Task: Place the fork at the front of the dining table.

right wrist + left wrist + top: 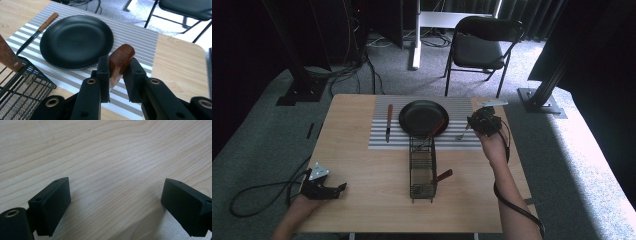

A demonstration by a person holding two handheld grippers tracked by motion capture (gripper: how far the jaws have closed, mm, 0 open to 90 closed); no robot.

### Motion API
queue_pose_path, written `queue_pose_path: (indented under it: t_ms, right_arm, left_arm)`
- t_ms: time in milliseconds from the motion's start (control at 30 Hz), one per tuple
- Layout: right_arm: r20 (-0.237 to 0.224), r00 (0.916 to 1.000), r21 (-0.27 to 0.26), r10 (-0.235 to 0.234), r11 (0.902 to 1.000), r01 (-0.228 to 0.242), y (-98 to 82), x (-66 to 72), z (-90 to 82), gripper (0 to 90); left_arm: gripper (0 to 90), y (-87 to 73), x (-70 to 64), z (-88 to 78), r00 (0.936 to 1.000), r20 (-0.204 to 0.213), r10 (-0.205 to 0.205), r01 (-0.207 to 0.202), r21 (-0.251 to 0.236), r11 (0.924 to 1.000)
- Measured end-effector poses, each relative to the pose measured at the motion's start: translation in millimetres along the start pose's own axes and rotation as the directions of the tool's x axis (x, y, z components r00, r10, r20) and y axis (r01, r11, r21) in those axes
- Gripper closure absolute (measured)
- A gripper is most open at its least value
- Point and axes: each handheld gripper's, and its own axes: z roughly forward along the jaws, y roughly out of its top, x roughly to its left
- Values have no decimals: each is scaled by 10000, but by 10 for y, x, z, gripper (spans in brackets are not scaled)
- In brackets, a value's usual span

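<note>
High view: wooden table (pixel 362 165) fills the centre of the frame. A striped placemat (pixel 462 107) lies across its far half, well short of the left and right table edges. On the mat: black plate (pixel 423 118) at centre, knife (pixel 388 122) just left of the plate and clear of it. A black wire caddy (pixel 422 172) stands at frame centre, its far end on the mat's near edge; wooden handles lean out of it. Bare wood is open at lower left and lower right of the table.

Right gripper (pixel 473 123) sits at the mat's right end, right of the plate. In the right gripper view its jaws are clamped on a brown wooden handle (pixel 120 62) that sticks up between the pads; this is the fork (pixel 461 134), its metal end showing on the mat in the high view, lower left of the gripper.

Left gripper (pixel 341 188) rests at the lower left table edge. In the left gripper view its jaws stand wide apart over bare wood, nothing between them.
</note>
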Motion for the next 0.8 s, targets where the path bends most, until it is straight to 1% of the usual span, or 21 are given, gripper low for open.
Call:
queue_pose_path:
  t_ms: [167,200,300,400,433,467,533,600,700,767,800]
  right_arm:
    - [-53,9998,385,-203,9990,205,-13,71,161,755]
    - [-44,9999,287,-163,9995,165,-17,72,172,755]
    - [-44,10000,223,-35,9997,36,-5,70,189,754]
    - [42,9993,-35,370,9993,-370,-33,54,219,750]
    - [54,9986,23,518,9987,-518,-50,48,246,750]
    - [69,9983,146,572,9983,-573,-70,48,285,751]
    - [213,9974,177,692,9974,-695,-124,56,350,756]
    - [324,9948,-61,970,9953,-968,-156,59,361,758]
    - [434,9934,-423,1063,9936,-1044,-188,78,375,760]
    - [515,9927,-827,1093,9910,-1048,-225,95,392,761]
    - [516,9916,-1021,1183,9884,-1126,-243,99,402,761]
  left_arm:
    - [89,0,0,0,10000,2,2,-2,0,10000]
    - [89,0,0,0,10000,1,0,0,0,10000]
    - [89,0,0,0,10000,3,-4,4,-4,10000]
    - [89,0,0,0,10000,1,1,-1,1,10000]
    - [89,0,0,0,10000,-1,1,-1,-1,10000]
    - [89,0,0,0,10000,0,2,-2,0,10000]
    - [89,0,0,0,10000,-1,8,-8,0,10000]
    - [89,0,0,0,10000,0,2,-2,1,10000]
    - [89,0,0,0,10000,1,1,-1,0,10000]
    - [89,0,0,0,10000,-2,8,-8,0,10000]
    - [89,0,0,0,10000,-1,8,-8,0,10000]
